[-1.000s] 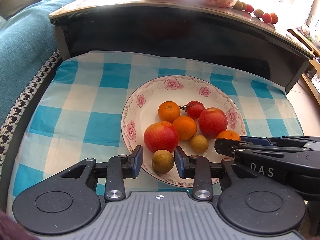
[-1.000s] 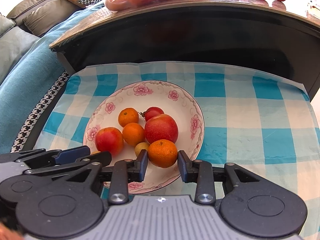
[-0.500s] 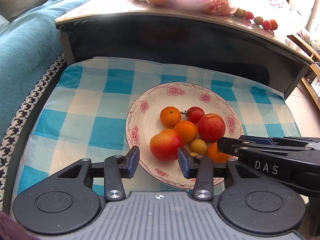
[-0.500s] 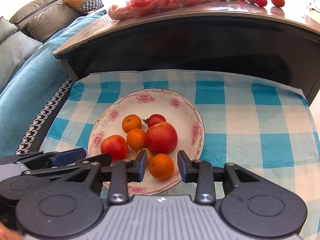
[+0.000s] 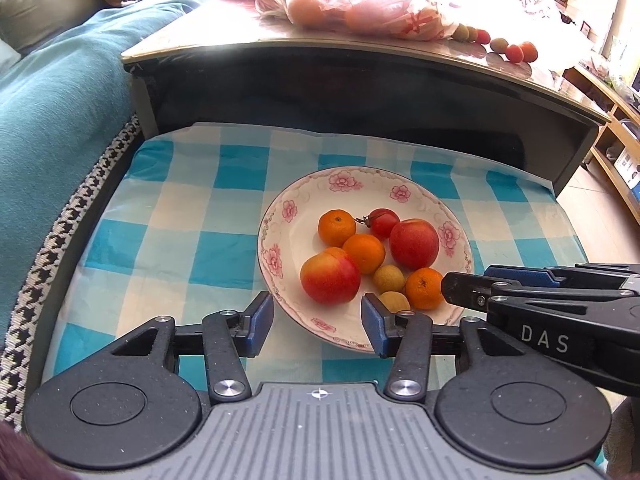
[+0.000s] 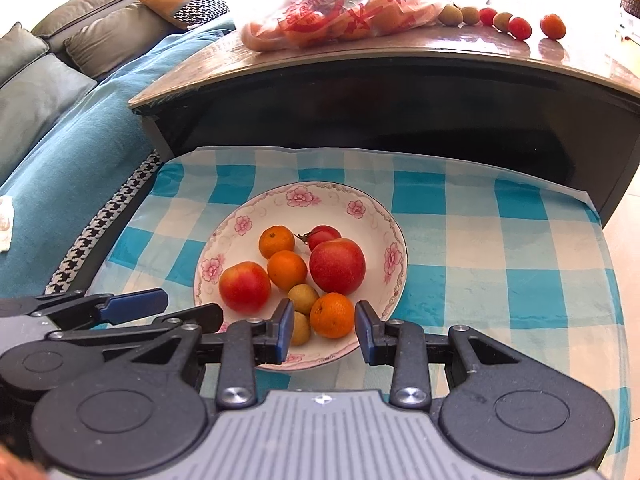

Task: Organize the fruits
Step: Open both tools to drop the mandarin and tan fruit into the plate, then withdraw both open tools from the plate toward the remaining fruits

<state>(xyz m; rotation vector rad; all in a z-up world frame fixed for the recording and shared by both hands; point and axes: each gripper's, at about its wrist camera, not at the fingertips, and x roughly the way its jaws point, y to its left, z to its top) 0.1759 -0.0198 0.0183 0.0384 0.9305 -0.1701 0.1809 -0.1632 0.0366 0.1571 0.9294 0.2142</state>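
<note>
Fruits fill a floral plate (image 6: pixel 240 226) resting on a blue-and-white checked cloth (image 6: pixel 500 248). You have two red apples, one at the plate's 8 o'clock (image 6: pixel 245 287) and a bigger one at 3 o'clock (image 6: pixel 337 266). Three mandarins sit among them: one at 11 o'clock (image 6: pixel 276 241), one at the centre (image 6: pixel 287 270), one at 5 o'clock (image 6: pixel 332 315). A tomato (image 6: pixel 323 234) with a stem lies at 12 o'clock, and two small brownish-green fruits (image 6: pixel 303 298) lie near 6 o'clock.

Behind the plate, a dark desk (image 6: pixel 400 52) overhangs the cloth, carrying a plastic bag of fruit (image 6: pixel 332 8) and a row of small loose fruits (image 6: pixel 520 27). Open cloth stretches toward 3 o'clock; a teal sofa (image 6: pixel 80 128) borders 9 o'clock.

Your right gripper (image 6: pixel 320 330) has its jaws wide, the 5 o'clock mandarin framed between them but not touched. Your left gripper (image 5: pixel 317 322) also has jaws wide and holds nothing, just short of the plate's near rim, the 8 o'clock apple ahead.
</note>
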